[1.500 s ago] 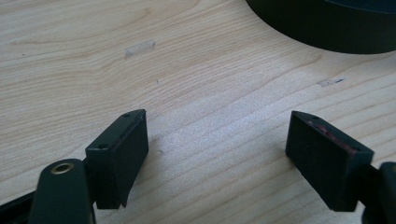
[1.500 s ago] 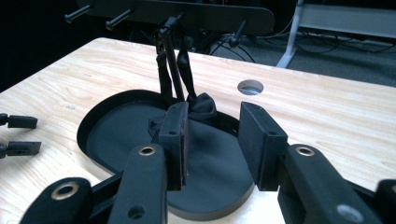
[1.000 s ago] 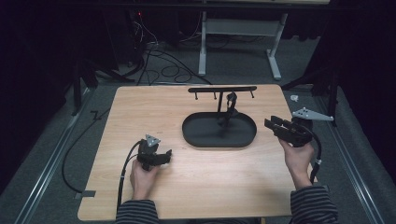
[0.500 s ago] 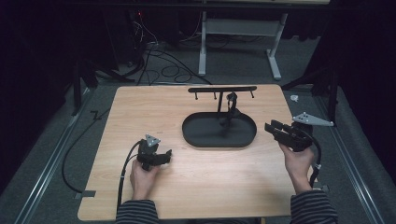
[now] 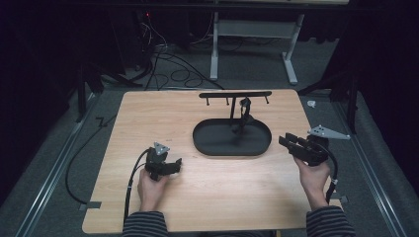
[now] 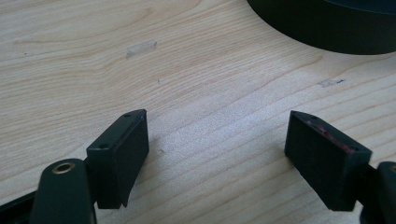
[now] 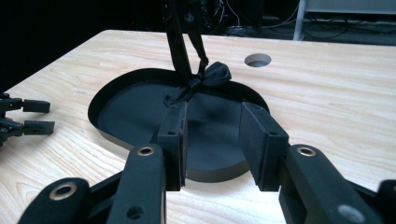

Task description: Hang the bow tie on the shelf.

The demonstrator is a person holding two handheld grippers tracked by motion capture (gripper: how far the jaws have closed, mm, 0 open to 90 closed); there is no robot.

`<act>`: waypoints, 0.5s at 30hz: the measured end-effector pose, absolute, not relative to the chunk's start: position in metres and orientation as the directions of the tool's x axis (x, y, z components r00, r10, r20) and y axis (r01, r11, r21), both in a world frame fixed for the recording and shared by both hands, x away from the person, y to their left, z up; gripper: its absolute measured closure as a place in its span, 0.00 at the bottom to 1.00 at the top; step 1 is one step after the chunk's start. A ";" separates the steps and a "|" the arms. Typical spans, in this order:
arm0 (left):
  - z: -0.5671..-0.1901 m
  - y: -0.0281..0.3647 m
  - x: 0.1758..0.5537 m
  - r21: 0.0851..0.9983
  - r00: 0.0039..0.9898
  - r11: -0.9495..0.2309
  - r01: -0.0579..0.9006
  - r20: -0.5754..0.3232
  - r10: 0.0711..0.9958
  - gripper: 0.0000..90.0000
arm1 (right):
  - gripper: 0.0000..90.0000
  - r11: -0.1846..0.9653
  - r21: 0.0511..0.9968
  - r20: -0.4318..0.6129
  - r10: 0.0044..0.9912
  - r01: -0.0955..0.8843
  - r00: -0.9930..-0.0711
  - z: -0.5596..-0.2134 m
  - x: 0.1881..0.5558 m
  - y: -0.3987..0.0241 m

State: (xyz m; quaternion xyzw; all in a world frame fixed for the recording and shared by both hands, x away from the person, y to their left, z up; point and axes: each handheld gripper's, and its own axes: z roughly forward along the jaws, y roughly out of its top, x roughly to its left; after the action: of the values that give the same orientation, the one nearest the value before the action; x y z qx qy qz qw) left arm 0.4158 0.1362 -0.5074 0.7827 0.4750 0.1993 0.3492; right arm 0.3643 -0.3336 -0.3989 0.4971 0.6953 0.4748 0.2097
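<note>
A black oval tray (image 5: 212, 143) lies right of the table's middle, with a T-shaped black stand (image 5: 234, 95) rising from its far side. A black ribbon bow (image 7: 212, 74) hangs tied to the stand's post (image 7: 177, 42), just above the tray floor (image 7: 135, 112). My right gripper (image 5: 285, 141) hovers at the tray's right end, pointing left at it. Its jaws (image 7: 212, 140) are open about halfway with nothing between the pads. My left gripper (image 5: 176, 165) rests low over the wood, left of the tray. Its jaws (image 6: 224, 149) are spread wide and empty, with the tray's rim (image 6: 327, 32) just ahead.
A wooden table (image 5: 148, 118) carries everything; a round cable hole (image 7: 258, 59) lies beyond the tray. A cable (image 5: 132, 177) trails from the left gripper over the near edge. Dark floor with cables and a white desk frame (image 5: 291, 54) lies behind the table.
The right gripper has drifted slightly toward the near edge of the table. The left gripper has kept still.
</note>
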 end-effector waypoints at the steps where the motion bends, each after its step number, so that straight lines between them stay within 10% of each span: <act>1: -0.507 0.136 0.416 0.736 0.469 -0.305 0.604 -0.020 0.883 0.25 | 0.72 0.055 0.869 0.180 0.890 0.492 -0.418 -0.399 0.364 -0.334; 15: -0.507 0.136 0.416 0.735 0.469 -0.307 0.604 -0.017 0.883 0.24 | 0.71 0.055 0.852 0.197 0.888 0.521 -0.416 -0.415 0.362 -0.333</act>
State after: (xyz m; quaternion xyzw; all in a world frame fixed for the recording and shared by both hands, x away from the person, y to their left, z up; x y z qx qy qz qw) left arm 0.4157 0.1360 -0.5074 0.7831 0.4748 0.2002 0.3482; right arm 0.3624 -0.3327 -0.4150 0.5035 0.6993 0.4680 0.1960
